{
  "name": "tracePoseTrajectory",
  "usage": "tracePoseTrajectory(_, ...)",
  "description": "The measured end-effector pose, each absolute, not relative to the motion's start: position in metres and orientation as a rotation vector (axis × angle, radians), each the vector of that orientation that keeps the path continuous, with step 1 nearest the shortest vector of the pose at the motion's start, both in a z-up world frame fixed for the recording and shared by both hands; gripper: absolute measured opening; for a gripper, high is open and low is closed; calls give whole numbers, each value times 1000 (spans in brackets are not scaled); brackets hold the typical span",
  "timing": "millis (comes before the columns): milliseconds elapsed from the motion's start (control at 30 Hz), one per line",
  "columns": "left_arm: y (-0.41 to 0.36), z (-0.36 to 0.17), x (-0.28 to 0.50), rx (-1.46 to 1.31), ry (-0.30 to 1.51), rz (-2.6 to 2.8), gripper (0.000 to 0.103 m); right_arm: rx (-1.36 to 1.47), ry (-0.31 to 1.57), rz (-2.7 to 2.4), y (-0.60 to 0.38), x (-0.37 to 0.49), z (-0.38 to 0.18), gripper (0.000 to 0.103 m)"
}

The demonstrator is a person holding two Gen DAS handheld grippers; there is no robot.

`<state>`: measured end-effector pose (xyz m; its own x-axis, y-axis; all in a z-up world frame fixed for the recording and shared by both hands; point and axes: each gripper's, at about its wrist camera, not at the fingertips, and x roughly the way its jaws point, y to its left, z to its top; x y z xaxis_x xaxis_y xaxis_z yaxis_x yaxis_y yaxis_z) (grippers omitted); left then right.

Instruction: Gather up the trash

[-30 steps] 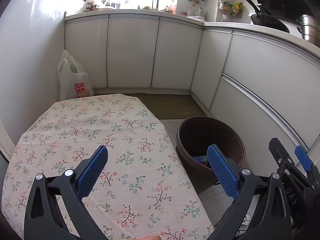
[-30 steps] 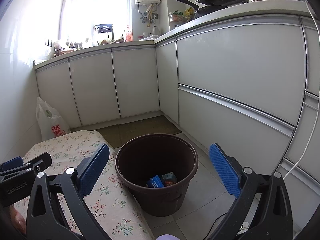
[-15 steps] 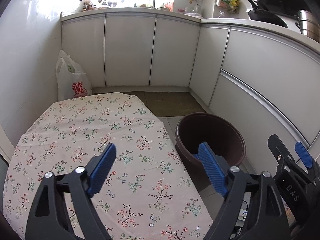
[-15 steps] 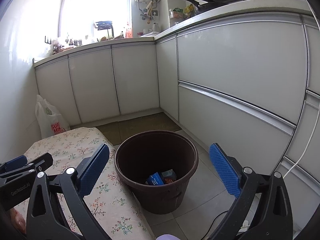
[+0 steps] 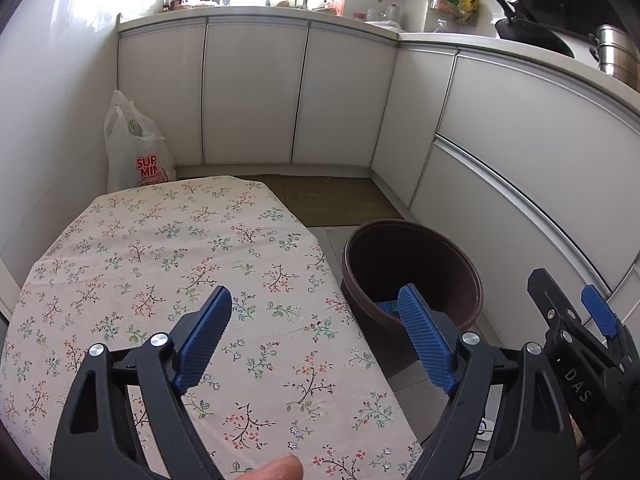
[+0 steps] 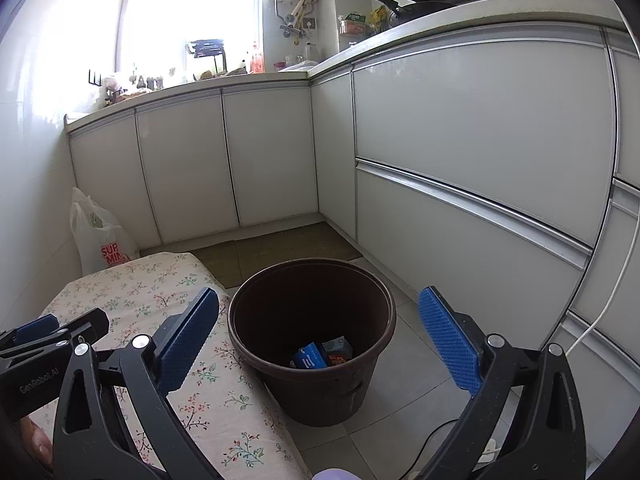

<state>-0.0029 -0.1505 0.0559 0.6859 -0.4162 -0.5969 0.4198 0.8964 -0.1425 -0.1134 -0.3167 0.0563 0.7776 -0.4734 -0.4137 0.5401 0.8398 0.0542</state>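
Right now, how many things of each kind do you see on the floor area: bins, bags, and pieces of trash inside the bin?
Brown bins: 1, the brown bin beside the table.
White plastic bags: 1, the plastic bag against the wall.
Trash pieces visible in the bin: 2, a blue carton and a grey-green carton; more may be hidden.
Total: 4

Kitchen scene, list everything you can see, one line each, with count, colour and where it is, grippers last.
Bin: one, dark brown, on the floor right of the table.
Boxes: at least two, blue and teal, at the bin's bottom.
Tablecloth: one, cream floral, covering the table.
Plastic bag: one, white with red print, far corner by the wall.
Mat: one, olive, on the floor before the cabinets.
Cabinets: white, along back and right.
Pan: one, black, on the counter.
Pot: one, steel, beside the pan.
Left gripper: open, empty, over the table edge.
Right gripper: open, empty, above the bin.
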Motion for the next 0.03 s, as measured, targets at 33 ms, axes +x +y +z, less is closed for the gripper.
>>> tracePoseTrajectory(33, -150, 57, -3, 5, 664, -467, 83, 172, 401, -551, -317, -113, 56, 96)
